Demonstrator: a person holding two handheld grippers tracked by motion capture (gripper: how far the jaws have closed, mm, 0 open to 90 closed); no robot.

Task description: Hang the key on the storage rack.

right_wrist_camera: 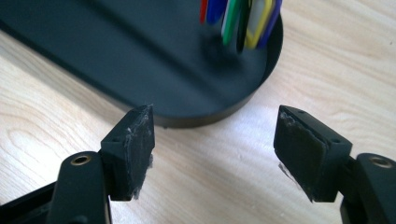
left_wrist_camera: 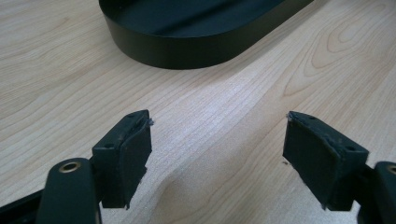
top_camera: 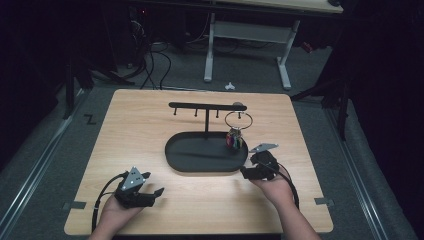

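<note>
A wooden table (top_camera: pixel 150 120) carries a black oval tray (top_camera: pixel 190 155) at its middle, with a T-shaped hook stand (top_camera: pixel 206 107) rising from it. A metal ring (top_camera: pixel 238 120) with coloured tags (top_camera: pixel 234 139) hangs from the stand's right end, over the tray's right part. The left gripper (top_camera: pixel 159 192) rests near left, jaws wide and empty; the right gripper (top_camera: pixel 245 172) sits just beside the tray's near right rim, jaws wide and empty.

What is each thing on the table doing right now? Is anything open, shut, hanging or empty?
Left gripper: open, holding nothing, over bare table.
Right gripper: open, holding nothing, near the tray's edge.
Key ring: hanging from the stand's bar.
Coloured tags: dangling below the ring, over the tray.
Black tray: nothing lying in it.
</note>
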